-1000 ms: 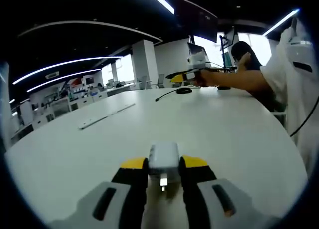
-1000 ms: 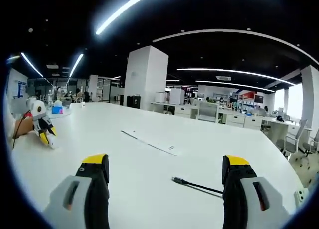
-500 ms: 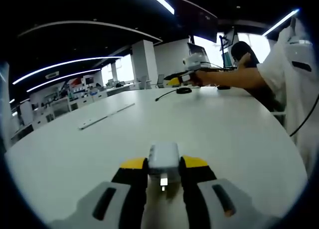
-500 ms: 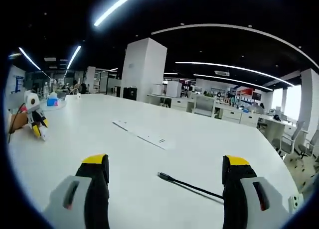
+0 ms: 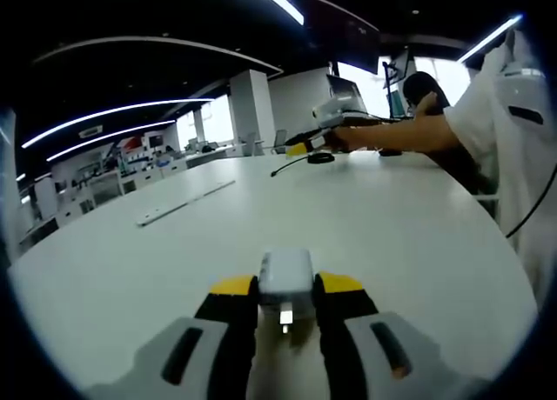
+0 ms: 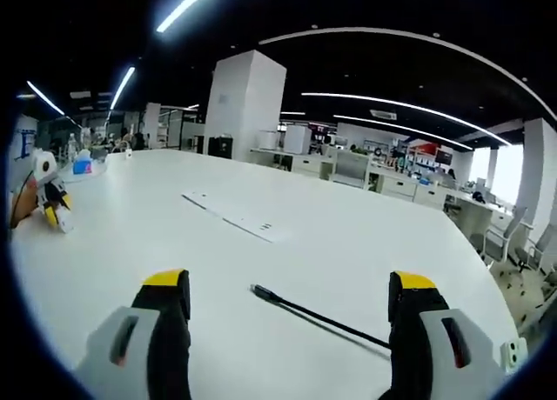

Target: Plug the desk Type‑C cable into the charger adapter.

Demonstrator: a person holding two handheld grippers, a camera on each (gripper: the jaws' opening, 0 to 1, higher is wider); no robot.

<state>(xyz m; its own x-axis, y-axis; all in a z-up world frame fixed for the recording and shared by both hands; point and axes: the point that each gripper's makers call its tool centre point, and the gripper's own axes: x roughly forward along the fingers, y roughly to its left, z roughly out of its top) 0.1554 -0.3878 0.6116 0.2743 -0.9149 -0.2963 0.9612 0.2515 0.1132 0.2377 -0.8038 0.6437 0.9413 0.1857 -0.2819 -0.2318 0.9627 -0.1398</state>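
The left gripper [image 5: 285,309] clamps the charger adapter [image 5: 285,278]; the right gripper [image 6: 290,300] gapes empty over the Type-C cable [image 6: 315,314] mid-worktop [image 6: 365,243]. A careless pinch may skid the thin plug aside.

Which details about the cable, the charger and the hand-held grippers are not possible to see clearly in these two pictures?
- Cable, right gripper view: its far end runs behind the right hand-held gripper, whose jaws stand wide apart; the plug tip is too small to tell its type.
- Charger, left gripper view: clamped in the left hand-held gripper; its sides are covered by the jaws, so its port cannot be seen.
- Table, left gripper view: its near edge is cut off.
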